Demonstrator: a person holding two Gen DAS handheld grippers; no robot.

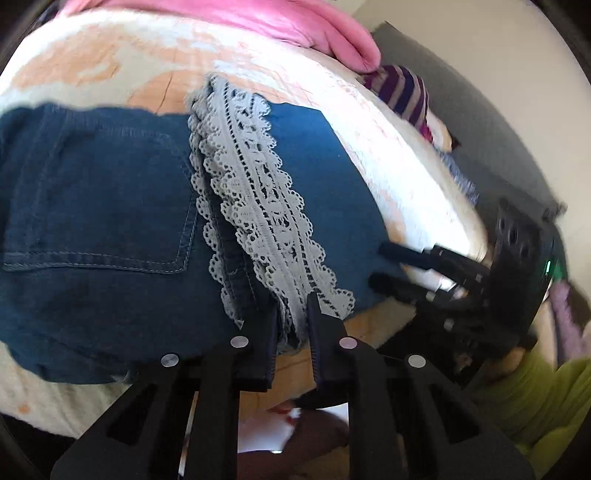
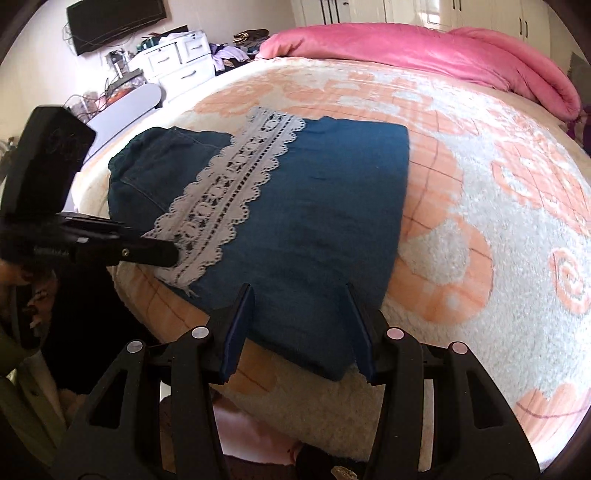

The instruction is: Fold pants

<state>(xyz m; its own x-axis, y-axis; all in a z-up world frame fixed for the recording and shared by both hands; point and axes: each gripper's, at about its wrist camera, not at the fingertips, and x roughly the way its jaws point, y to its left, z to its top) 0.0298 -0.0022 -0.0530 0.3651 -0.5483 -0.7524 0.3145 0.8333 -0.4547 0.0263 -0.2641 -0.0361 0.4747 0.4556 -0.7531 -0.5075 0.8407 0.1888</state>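
Dark blue denim pants (image 2: 314, 206) with a grey lace hem (image 2: 225, 199) lie folded on the bed near its front edge. In the left wrist view the pants (image 1: 96, 206) fill the left, with a back pocket showing and the lace (image 1: 258, 206) across the middle. My left gripper (image 1: 291, 325) is nearly closed with the lace hem edge between its fingers; it also shows in the right wrist view (image 2: 173, 254). My right gripper (image 2: 299, 317) is open, its fingers either side of the near folded edge; it also shows in the left wrist view (image 1: 376, 266).
The bed has a peach-and-white patterned blanket (image 2: 480, 206). A pink duvet (image 2: 424, 51) is bunched at the far side. White drawers (image 2: 177, 62) and a wall TV (image 2: 110, 22) stand at the far left. Striped clothes (image 1: 406, 92) lie at the bed's right edge.
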